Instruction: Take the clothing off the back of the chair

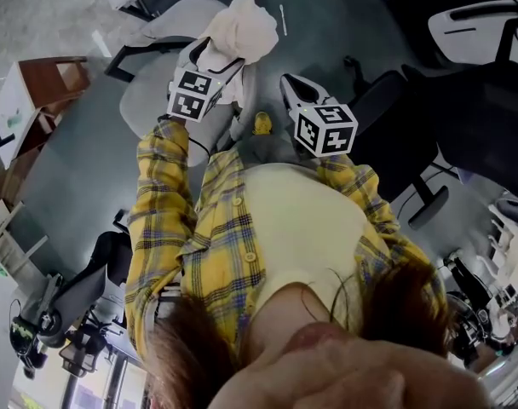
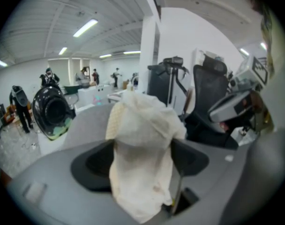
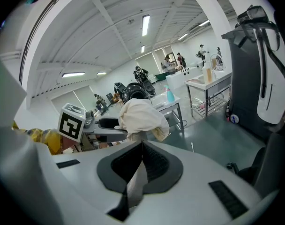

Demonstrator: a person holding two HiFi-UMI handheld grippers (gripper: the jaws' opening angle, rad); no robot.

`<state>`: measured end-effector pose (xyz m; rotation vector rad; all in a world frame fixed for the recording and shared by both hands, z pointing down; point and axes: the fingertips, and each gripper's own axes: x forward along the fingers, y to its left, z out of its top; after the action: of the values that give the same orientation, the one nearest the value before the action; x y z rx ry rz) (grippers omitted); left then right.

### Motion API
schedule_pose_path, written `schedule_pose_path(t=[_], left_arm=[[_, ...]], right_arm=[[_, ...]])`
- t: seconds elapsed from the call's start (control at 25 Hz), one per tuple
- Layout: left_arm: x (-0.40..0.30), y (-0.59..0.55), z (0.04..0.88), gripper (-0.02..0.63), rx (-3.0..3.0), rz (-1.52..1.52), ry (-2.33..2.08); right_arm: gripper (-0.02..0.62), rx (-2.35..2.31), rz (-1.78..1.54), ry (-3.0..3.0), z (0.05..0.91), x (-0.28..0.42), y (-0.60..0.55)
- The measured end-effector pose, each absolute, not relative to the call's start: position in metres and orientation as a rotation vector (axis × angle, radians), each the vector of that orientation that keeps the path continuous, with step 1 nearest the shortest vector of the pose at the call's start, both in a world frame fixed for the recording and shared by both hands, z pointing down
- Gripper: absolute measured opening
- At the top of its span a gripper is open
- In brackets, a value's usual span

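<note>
A grey floor (image 1: 71,169) and a white, strip-lit ceiling (image 3: 109,32) are seen in a large workroom. Only black-and-white squares are printed on the marker cubes (image 1: 325,129). The cream clothing (image 1: 240,25) is bunched loosely between the wide-apart jaws of the left gripper (image 1: 225,58), over the grey chair (image 1: 148,92). To its right, the right gripper (image 1: 289,83) is clenched on nothing.

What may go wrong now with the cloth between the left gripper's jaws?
1. The jaws of the left gripper stand wide around the cloth, so the hold looks loose. The cloth may slip down onto the chair or the floor.
2. The right gripper is shut and apart from the cloth, so it probably cannot catch it.
</note>
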<state>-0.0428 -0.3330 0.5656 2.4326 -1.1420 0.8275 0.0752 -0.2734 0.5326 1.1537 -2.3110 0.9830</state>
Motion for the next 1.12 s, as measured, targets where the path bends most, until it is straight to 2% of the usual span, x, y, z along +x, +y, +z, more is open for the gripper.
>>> schedule_pose_path(t=[0.24, 0.64, 0.8, 1.12], left_arm=[[-0.044, -0.350, 0.569, 0.426, 2.463, 0.879, -1.093], [-0.040, -0.360, 0.581, 0.453, 2.518, 0.892, -0.862], [-0.037, -0.358, 0.580, 0.436, 2.542, 0.862, -0.848], [-0.033, -0.348, 0.576, 0.339, 2.552, 0.834, -0.860]], right_arm=[[0.014, 1.153, 0.994, -2.308, 0.536, 0.080, -0.279], [0.014, 1.138, 1.000, -2.308, 0.539, 0.075, -0.282], [0.014, 1.138, 1.009, -2.301, 0.542, 0.078, -0.282], [0.014, 1.140, 1.004, -2.305, 0.542, 0.074, -0.285]])
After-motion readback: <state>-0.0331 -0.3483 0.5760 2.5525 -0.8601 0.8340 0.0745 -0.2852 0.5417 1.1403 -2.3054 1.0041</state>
